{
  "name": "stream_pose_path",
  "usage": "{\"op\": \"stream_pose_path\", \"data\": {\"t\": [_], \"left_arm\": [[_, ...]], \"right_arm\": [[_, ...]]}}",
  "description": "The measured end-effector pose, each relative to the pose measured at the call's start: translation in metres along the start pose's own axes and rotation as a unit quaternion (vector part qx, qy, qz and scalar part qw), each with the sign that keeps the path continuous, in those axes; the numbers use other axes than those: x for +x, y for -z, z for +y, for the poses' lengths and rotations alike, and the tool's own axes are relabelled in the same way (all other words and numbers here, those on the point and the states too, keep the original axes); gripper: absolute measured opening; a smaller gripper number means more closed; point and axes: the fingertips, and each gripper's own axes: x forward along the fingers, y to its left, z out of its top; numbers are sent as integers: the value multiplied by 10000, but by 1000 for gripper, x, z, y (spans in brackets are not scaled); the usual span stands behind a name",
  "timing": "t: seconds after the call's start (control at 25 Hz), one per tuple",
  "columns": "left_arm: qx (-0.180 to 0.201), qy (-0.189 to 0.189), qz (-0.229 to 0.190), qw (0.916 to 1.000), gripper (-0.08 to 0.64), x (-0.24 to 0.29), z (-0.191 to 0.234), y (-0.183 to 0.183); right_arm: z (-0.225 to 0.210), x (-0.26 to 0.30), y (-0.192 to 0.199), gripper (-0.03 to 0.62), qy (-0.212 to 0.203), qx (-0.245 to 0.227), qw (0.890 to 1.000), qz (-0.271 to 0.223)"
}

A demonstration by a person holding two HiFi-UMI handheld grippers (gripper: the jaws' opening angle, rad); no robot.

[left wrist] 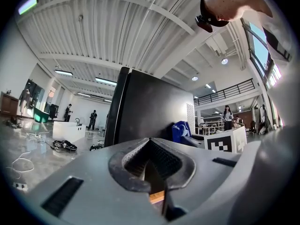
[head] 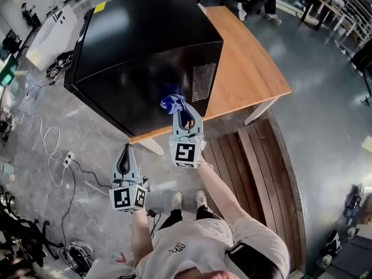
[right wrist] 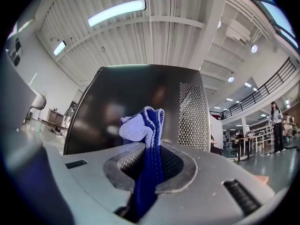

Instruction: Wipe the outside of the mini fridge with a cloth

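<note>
The black mini fridge point(head: 145, 39) stands on a wooden table point(head: 250, 68). My right gripper point(head: 185, 114) is shut on a blue cloth point(head: 173, 102), which it holds up at the fridge's near side, just left of the perforated vent point(head: 203, 81). The right gripper view has the cloth point(right wrist: 143, 125) bunched above the jaws point(right wrist: 150, 149), in front of the dark side panel point(right wrist: 122, 102); contact is unclear. My left gripper point(head: 125, 151) hangs lower left, off the table, shut and empty. Its view point(left wrist: 150, 149) looks up at the fridge point(left wrist: 150, 107) and the cloth point(left wrist: 180, 130).
Slatted wooden boards point(head: 256, 161) lie on the floor right of my feet point(head: 189, 199). Cables point(head: 52, 144) and a power strip point(head: 68, 157) trail across the floor at left. A white table point(head: 52, 36) stands far left. People stand in the background.
</note>
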Motion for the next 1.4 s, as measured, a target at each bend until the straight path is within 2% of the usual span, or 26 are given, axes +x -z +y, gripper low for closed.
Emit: {"op": "stream_pose_path", "data": {"t": [0.28,0.52,0.68,1.16,1.4], "left_arm": [[9,98,46,9999,5,15,-32,3],[37,95,27,9999,5,15,-51,1],[78,36,-4,10000,5,15,-50,0],[106,-60,-35,9999,5,5,-49,-2],[134,-135,-60,9998,5,-7,-39,-2]], "right_arm": [[-63,-2,10,61,381,74,9991,157],[-93,-7,12,61,475,-4,9987,161],[-105,-6,14,61,592,-2,9982,56],[-131,-8,23,61,816,-55,9963,249],[-151,-7,36,61,1176,27,9921,447]]}}
